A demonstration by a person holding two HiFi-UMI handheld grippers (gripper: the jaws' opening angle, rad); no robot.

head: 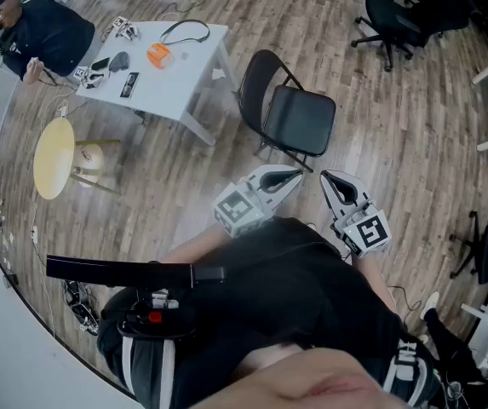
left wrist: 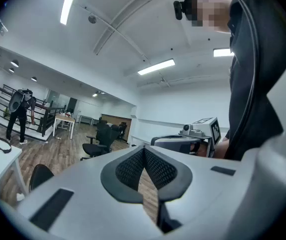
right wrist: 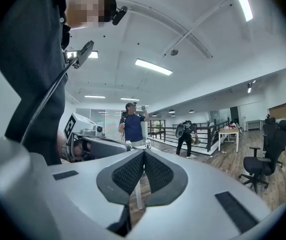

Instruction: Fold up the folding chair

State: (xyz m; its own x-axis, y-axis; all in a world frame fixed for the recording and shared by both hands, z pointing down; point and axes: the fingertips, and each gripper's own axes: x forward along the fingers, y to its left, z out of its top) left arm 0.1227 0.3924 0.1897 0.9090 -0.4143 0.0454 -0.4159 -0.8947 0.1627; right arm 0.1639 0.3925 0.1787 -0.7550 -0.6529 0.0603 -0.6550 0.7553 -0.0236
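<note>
The black folding chair [head: 293,116] stands unfolded on the wood floor in the head view, seat toward me and rounded backrest at its far left. My left gripper [head: 293,176] and right gripper [head: 328,177] are held level side by side, just short of the seat's near edge, touching nothing. Both are shut and empty. In the left gripper view the mesh pads [left wrist: 133,166] meet at the tip, and the dark chair back [left wrist: 39,176] shows low at the left. In the right gripper view the pads [right wrist: 157,171] are also pressed together.
A white table [head: 194,68] with an orange object [head: 158,55] and small gear stands left of the chair, a person [head: 43,31] sitting at its far end. A round yellow stool [head: 53,157] is further left. Black office chairs [head: 397,20] stand at the back right.
</note>
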